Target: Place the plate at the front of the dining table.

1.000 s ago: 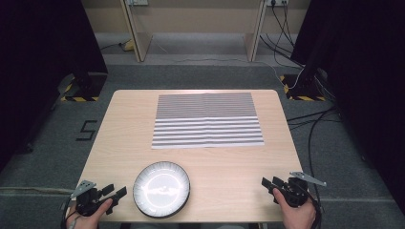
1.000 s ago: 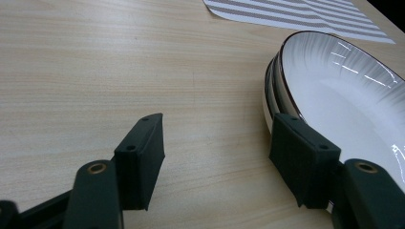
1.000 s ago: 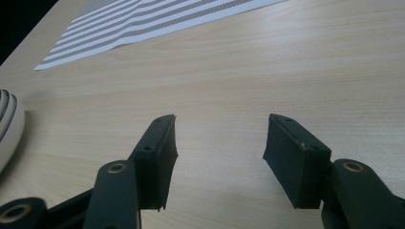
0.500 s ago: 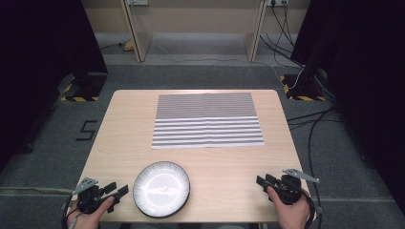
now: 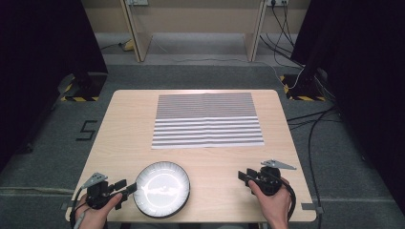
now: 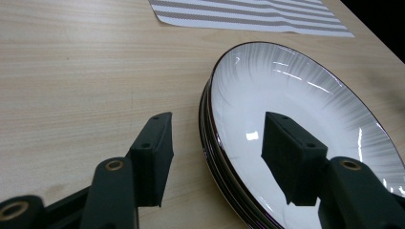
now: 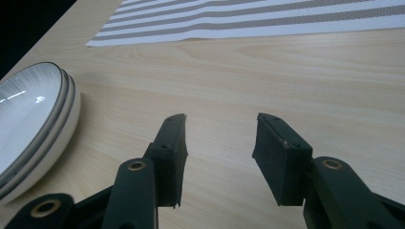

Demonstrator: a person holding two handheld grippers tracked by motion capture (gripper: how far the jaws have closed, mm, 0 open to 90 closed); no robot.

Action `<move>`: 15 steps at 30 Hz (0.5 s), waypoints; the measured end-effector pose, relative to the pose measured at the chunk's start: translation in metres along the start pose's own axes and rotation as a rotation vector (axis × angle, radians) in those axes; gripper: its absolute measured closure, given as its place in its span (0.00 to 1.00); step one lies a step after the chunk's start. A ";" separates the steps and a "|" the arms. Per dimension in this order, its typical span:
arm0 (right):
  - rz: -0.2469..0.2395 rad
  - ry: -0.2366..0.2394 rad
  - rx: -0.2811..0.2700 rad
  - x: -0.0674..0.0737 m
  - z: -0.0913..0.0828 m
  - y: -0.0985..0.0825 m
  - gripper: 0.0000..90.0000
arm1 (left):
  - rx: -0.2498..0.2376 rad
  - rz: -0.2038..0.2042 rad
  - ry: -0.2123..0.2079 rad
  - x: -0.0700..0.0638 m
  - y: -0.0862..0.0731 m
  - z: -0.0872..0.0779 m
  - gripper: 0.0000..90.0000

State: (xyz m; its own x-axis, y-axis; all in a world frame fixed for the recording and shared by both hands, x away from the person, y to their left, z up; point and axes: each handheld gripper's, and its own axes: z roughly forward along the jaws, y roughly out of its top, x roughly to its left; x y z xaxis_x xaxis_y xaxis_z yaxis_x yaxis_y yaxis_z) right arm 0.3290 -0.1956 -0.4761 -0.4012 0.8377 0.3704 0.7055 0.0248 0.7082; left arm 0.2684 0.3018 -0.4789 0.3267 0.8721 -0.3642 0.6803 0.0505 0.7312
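Straddling the near-left plates' rim, the left gripper gapes, one jaw over the stacked white plates; the right gripper, jaws apart, hovers near-right; a striped mat lies farther; floor marking "5" sits left.

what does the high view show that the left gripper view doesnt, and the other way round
Only the high view takes in the grey carpeted floor, the black cables on it, the person's right hand with the right tool, and the whole striped placemat.

Only the left gripper view shows up close that the round white plates with dark rims are a stack, and that the open left tool straddles their near rim, one jaw over the plate, one outside.

Both share the light wooden table, the placemat and the plates.
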 end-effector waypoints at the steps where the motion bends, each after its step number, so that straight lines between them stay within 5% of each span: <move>1: -0.002 0.011 0.001 0.005 0.004 0.004 0.61 | 0.009 0.004 0.004 0.000 0.000 0.000 0.48; 15: -0.064 0.046 0.026 0.017 0.029 0.036 0.60 | 0.037 0.008 0.008 -0.004 0.007 0.009 0.49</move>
State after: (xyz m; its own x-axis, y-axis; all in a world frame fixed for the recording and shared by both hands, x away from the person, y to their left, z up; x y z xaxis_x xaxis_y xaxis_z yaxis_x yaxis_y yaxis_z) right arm 0.3649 -0.1646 -0.4615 -0.4720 0.8083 0.3519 0.6920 0.0923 0.7160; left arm 0.2782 0.2948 -0.4773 0.3274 0.8763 -0.3535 0.7017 0.0250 0.7120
